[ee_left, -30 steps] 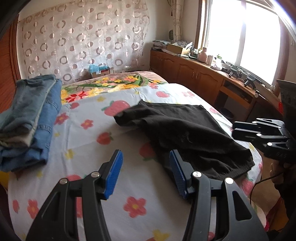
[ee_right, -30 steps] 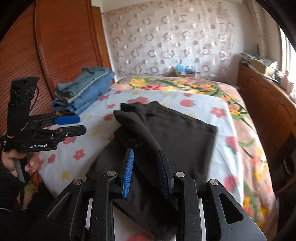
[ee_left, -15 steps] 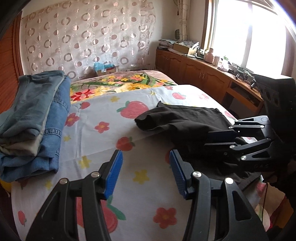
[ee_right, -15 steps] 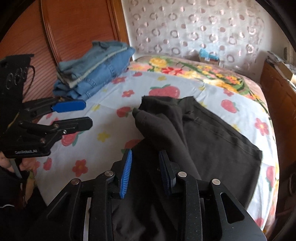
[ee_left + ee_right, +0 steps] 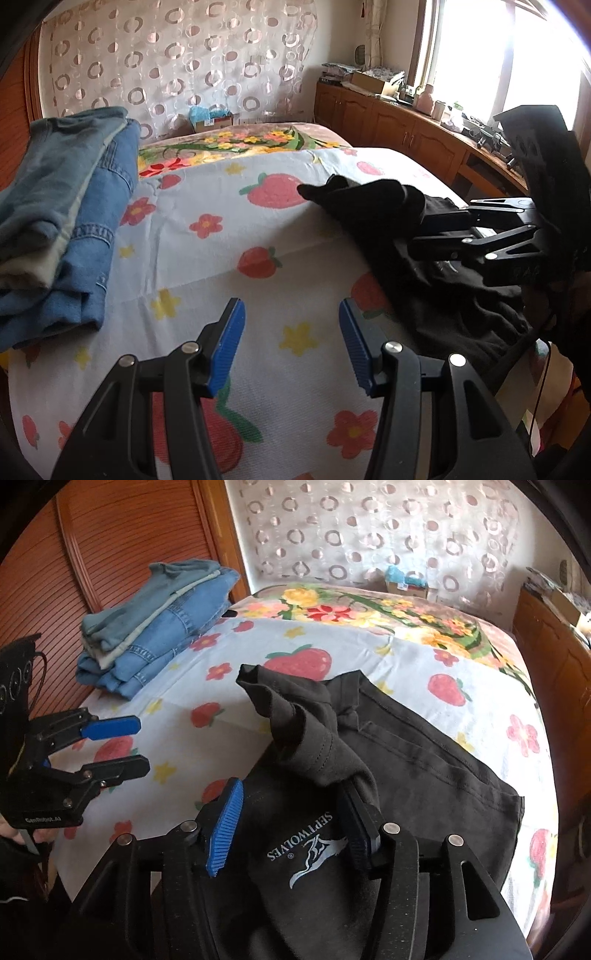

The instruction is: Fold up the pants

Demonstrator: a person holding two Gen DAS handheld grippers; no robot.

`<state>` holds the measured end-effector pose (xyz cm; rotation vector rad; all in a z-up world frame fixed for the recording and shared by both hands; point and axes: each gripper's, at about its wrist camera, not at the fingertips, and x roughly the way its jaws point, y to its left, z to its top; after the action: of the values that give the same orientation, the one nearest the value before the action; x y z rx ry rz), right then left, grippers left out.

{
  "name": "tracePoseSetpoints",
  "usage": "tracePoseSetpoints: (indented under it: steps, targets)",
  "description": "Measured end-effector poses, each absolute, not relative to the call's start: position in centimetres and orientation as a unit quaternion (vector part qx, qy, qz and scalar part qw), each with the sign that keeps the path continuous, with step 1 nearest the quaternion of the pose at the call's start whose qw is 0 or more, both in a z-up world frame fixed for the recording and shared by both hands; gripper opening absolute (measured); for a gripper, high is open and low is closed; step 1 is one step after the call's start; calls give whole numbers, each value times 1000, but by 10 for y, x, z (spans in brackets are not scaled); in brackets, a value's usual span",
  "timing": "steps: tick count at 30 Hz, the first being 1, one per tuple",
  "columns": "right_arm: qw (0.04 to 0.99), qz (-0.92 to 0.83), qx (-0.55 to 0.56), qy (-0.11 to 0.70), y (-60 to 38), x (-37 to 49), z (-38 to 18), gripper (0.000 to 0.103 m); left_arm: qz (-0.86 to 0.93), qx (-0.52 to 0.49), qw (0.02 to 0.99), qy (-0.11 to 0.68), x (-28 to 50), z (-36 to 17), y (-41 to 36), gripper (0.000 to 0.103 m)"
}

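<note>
Floral sheet [image 5: 236, 206] on bed | wooden cabinets [image 5: 388, 122] under window [image 5: 498, 55]

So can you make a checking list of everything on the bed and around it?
Surface: bed sheet, strawberry and flower print.
Job's things: black pants rumpled, one end flopped over.
Clutter: folded jeans stack at the bed's edge.
Grippers: left gripper open over bare sheet; right gripper jaws opening, pants between them.
Cables: thin black cable by the bed's side.
Surroundings: circle-print curtain, wooden cabinets, bright window.
</note>
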<state>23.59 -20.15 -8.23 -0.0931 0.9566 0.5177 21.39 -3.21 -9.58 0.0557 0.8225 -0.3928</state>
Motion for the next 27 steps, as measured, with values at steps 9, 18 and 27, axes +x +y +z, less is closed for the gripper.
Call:
tracePoseSetpoints:
  steps: [9,18,27]
  targets:
    - [850,273,-74,444,-183,220,-79,53,-192,37,885,423,216,-111,-39,52]
    - [835,282,-118,457,-165,211,-94,16,-198,44,881,427,212,-114,-45,52]
    - [863,250,-99,428,-194,215,-75,0,-203,45,883,421,210,-107,-50,52]
